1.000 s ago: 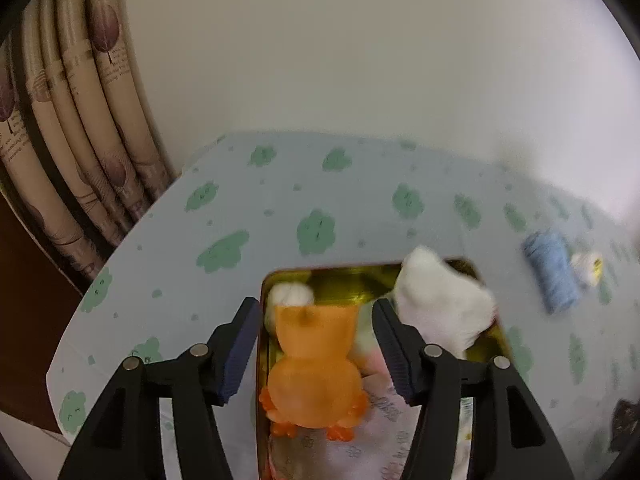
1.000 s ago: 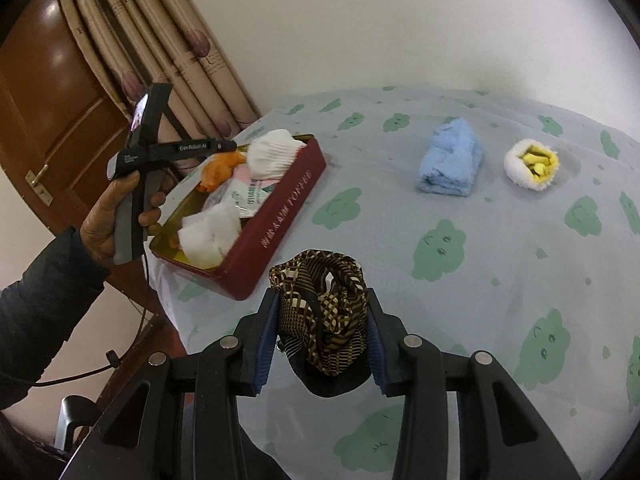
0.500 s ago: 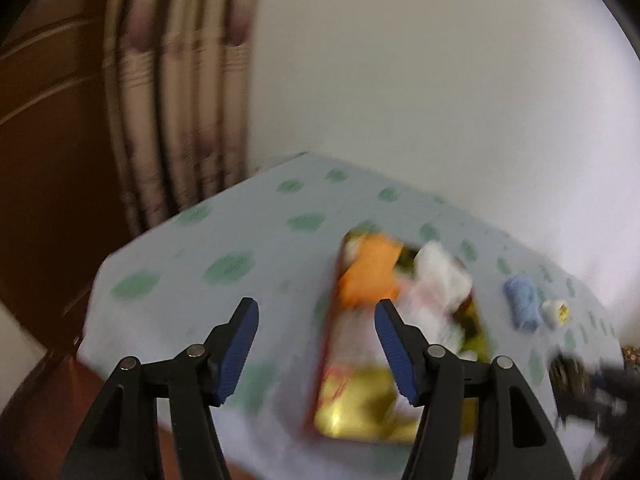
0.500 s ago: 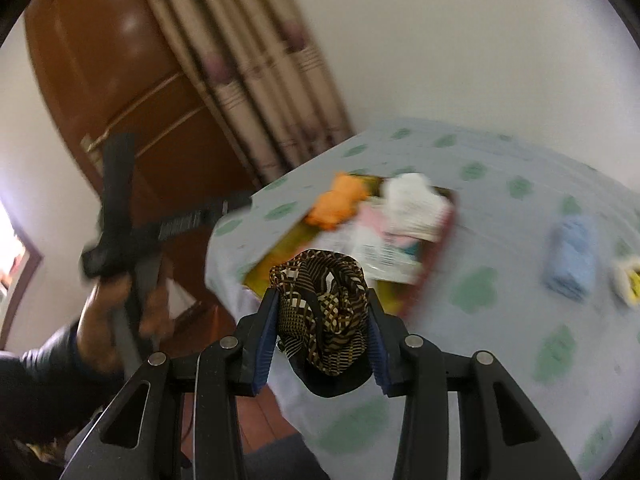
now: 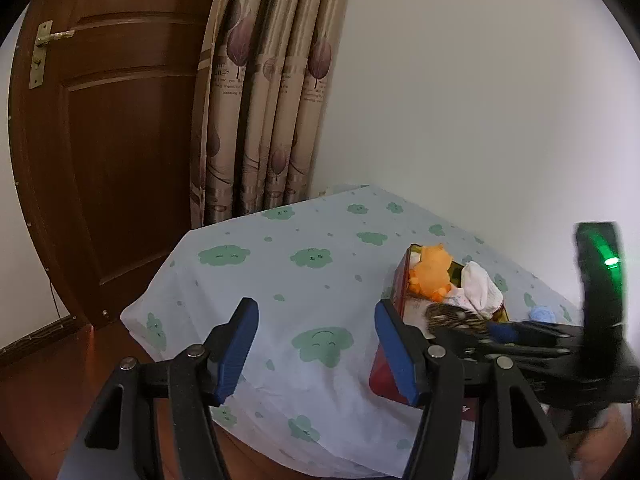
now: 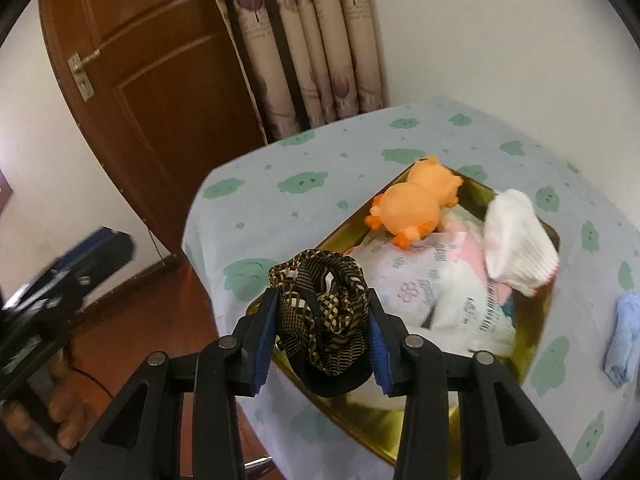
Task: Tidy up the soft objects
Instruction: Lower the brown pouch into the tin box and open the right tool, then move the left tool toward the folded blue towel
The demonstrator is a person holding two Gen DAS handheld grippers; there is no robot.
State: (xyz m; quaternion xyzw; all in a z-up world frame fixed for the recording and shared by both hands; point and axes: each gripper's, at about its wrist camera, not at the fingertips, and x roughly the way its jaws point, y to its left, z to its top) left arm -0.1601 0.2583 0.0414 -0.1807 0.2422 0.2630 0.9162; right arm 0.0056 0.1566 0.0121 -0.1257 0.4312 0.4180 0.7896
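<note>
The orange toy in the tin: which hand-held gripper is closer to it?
Right. The right hand-held gripper, clamping a patterned cloth, hangs over the tin near the orange toy; the open left one is off beside the tin.

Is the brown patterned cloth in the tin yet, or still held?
Still held: the right gripper clamps the cloth above the tin's near end.

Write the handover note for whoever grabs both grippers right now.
Left gripper: open, empty, off the near side of the tin.
Right gripper: shut on the brown patterned cloth, over the near end of the tin.
In the tin: orange plush toy, white sock, printed packet.
Left on the tablecloth: blue rolled cloth.
Left to do: drop the patterned cloth in the tin, then fetch the blue one.
</note>
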